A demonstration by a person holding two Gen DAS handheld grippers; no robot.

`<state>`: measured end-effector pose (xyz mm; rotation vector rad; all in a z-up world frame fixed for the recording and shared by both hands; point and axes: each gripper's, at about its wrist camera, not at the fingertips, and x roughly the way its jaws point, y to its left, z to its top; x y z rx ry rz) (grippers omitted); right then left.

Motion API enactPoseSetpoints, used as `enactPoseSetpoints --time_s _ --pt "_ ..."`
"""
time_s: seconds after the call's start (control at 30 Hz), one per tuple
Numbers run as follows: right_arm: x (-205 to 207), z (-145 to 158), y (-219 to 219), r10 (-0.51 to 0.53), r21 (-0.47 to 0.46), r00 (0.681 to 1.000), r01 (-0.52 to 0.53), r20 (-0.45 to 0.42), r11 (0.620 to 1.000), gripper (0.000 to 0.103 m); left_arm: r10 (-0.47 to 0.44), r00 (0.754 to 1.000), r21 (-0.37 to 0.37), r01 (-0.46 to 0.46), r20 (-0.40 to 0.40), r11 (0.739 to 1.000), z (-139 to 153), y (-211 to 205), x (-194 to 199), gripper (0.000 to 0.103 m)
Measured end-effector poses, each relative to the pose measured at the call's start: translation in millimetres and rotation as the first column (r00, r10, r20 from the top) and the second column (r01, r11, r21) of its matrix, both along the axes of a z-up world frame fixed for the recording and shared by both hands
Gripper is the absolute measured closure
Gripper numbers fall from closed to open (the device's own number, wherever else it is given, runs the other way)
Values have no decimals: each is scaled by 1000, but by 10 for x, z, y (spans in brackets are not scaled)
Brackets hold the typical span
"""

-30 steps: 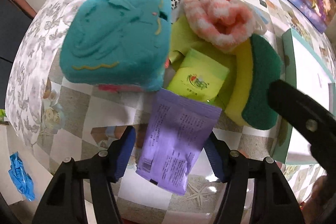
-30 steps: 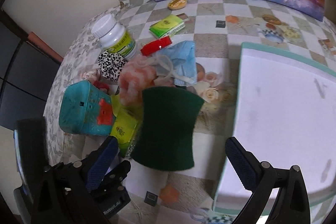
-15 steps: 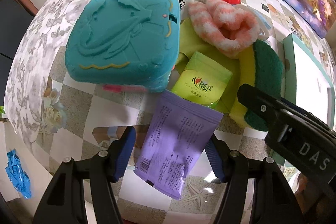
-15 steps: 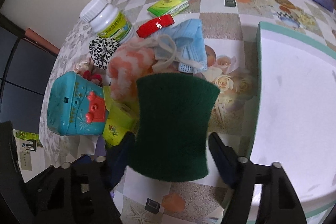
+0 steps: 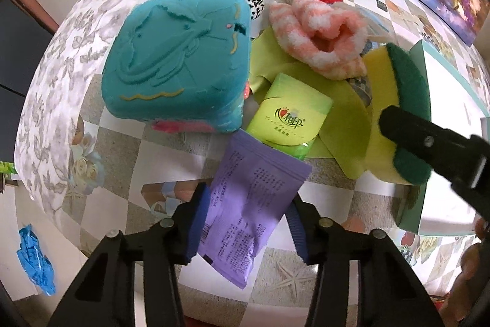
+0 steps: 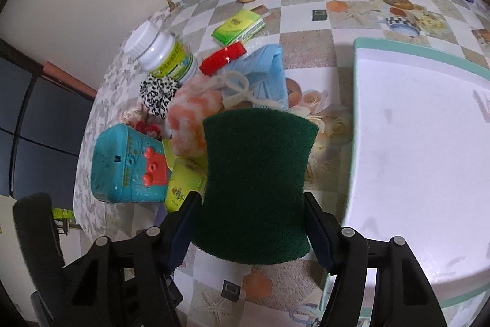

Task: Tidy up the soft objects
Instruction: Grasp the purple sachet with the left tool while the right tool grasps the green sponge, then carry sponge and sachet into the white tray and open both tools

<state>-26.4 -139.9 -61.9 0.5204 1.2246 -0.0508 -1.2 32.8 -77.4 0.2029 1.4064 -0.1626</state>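
So my right claw [image 6: 249,232] had just closed on the green sponge [image 6: 255,173], pinching it in. Left claw [image 5: 245,222] had just closed onto the purple packet [image 5: 251,204]; both looked ready for the white tray [image 6: 422,143].

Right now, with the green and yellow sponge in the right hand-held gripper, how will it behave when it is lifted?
The sponge will probably squash rather than slip: its sides already bow inward where the right hand-held gripper presses them. It looks light for its size, being foam under a rough green scouring face. Nothing rests on it, so it should likely come away cleanly.
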Motion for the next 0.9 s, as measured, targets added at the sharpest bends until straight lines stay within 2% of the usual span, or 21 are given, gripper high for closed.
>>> enactPoseSetpoints --time_s 0.23,0.3,0.37,0.47,0.7,0.9 --pt "-83 152 -86 -12 -16 1000 12 21 1000 34 2 1000 6 -2 14 1000 78 -10 -60 70" --pt "-89 165 -77 -10 -23 1000 11 23 1000 34 8 1000 8 -8 22 1000 100 -12 -71 79" --pt "-77 160 -57 -10 -27 1000 11 23 1000 34 16 1000 3 -16 26 1000 119 10 -64 82" --pt "-94 173 -68 -11 -32 1000 12 23 999 34 24 999 2 -24 39 1000 144 63 -39 92" --pt "-142 240 -108 -15 -31 999 16 32 999 34 7 998 -12 -6 63 1000 251 30 -80 94" --pt "-205 382 -202 -34 -40 998 36 59 999 34 -9 992 -28 13 122 1000 441 8 -185 94"
